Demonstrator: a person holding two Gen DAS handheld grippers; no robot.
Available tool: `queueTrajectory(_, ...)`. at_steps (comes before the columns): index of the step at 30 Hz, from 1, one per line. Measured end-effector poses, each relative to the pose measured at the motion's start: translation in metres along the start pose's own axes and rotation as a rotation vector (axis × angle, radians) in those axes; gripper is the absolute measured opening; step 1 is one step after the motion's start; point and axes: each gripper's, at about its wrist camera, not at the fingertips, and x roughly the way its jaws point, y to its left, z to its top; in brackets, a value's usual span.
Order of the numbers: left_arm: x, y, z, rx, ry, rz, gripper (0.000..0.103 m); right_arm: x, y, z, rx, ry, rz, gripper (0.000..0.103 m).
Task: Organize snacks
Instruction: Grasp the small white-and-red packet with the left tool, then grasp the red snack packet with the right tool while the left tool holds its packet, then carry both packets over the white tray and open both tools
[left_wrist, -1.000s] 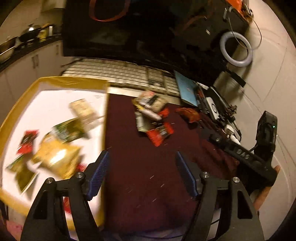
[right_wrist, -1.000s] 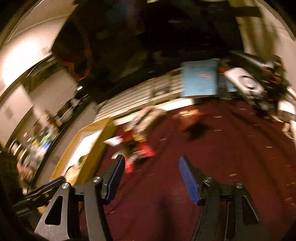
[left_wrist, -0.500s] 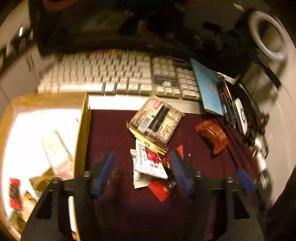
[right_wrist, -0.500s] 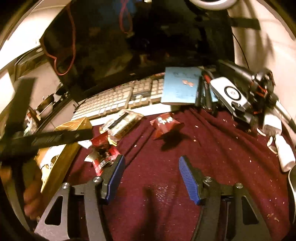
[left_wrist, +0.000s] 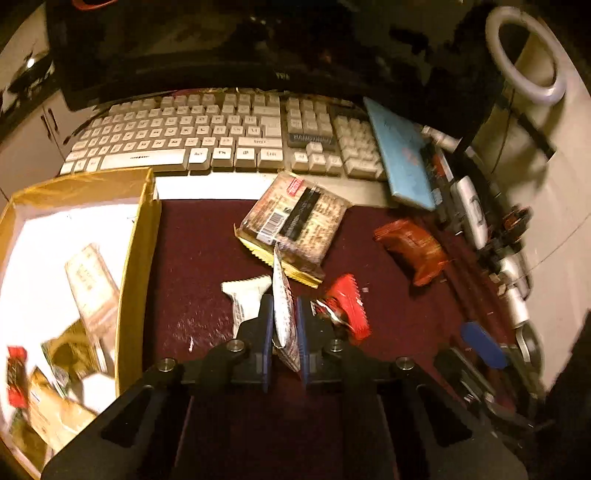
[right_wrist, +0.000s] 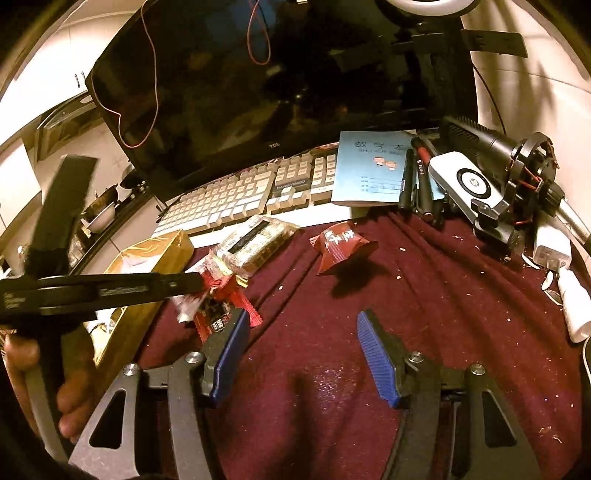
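Note:
My left gripper (left_wrist: 282, 325) is shut on a white snack packet (left_wrist: 284, 306), held on edge above the dark red cloth (left_wrist: 195, 240). Beside it lie a white wrapper (left_wrist: 245, 295), a red packet (left_wrist: 349, 304), a large brown packet (left_wrist: 295, 221) and a red-brown packet (left_wrist: 410, 240). The yellow box (left_wrist: 138, 258) at the left holds several snacks. My right gripper (right_wrist: 297, 343) is open and empty over the cloth; the red-brown packet (right_wrist: 341, 245) lies ahead of it, and the left gripper (right_wrist: 194, 286) with its packet is at its left.
A white keyboard (left_wrist: 207, 136) and a dark monitor (right_wrist: 280, 81) stand behind the cloth. A blue notebook (right_wrist: 371, 168), pens, a white device (right_wrist: 465, 182) and chargers crowd the right side. A ring light (left_wrist: 524, 59) is at the far right.
My left gripper has swung from the box to the snack pile and closed on the white packet. My right gripper has stayed open and nearly still for the last half second.

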Motion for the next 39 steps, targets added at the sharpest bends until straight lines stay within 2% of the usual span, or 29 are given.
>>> queueTrajectory(4,-0.019,0.011,-0.017,-0.049,-0.043,-0.026,0.009,0.002,0.001,0.0,-0.007,0.009,0.004,0.063)
queueTrajectory(7,-0.045,0.02,-0.039,-0.09,-0.096,-0.069,0.009,0.0,0.001,0.0,-0.01,0.008,0.039,0.063)
queueTrajectory(10,-0.069,0.034,-0.063,-0.135,-0.156,-0.092,0.009,0.007,0.005,0.004,-0.004,0.055,0.1,0.063)
queueTrajectory(15,-0.085,0.051,-0.096,-0.229,-0.179,-0.132,0.009,0.025,0.038,0.03,-0.025,0.108,0.17,0.063)
queueTrajectory(17,-0.093,0.055,-0.103,-0.236,-0.199,-0.138,0.009,0.043,0.054,0.04,-0.045,0.138,0.154,0.063)
queueTrajectory(20,-0.105,0.06,-0.108,-0.234,-0.229,-0.125,0.009,0.078,0.065,0.046,-0.034,0.214,0.072,0.057)
queueTrajectory(21,-0.109,0.065,-0.109,-0.239,-0.237,-0.122,0.009,0.089,0.065,0.045,-0.019,0.235,0.054,0.051)
queueTrajectory(23,-0.115,0.074,-0.111,-0.254,-0.248,-0.121,0.009,0.101,0.063,0.043,0.008,0.253,0.072,0.025)
queueTrajectory(27,-0.121,0.094,-0.115,-0.295,-0.274,-0.116,0.009,0.092,0.059,0.041,0.047,0.222,0.094,0.024)
queueTrajectory(31,-0.125,0.114,-0.12,-0.338,-0.296,-0.134,0.009,0.062,0.06,0.045,0.065,0.141,0.14,0.022)
queueTrajectory(34,-0.134,0.127,-0.122,-0.353,-0.324,-0.123,0.009,0.044,0.076,0.049,0.05,0.102,0.195,0.013)
queueTrajectory(39,-0.144,0.151,-0.122,-0.407,-0.355,-0.094,0.009,0.04,0.114,0.051,-0.038,0.09,0.205,0.012)
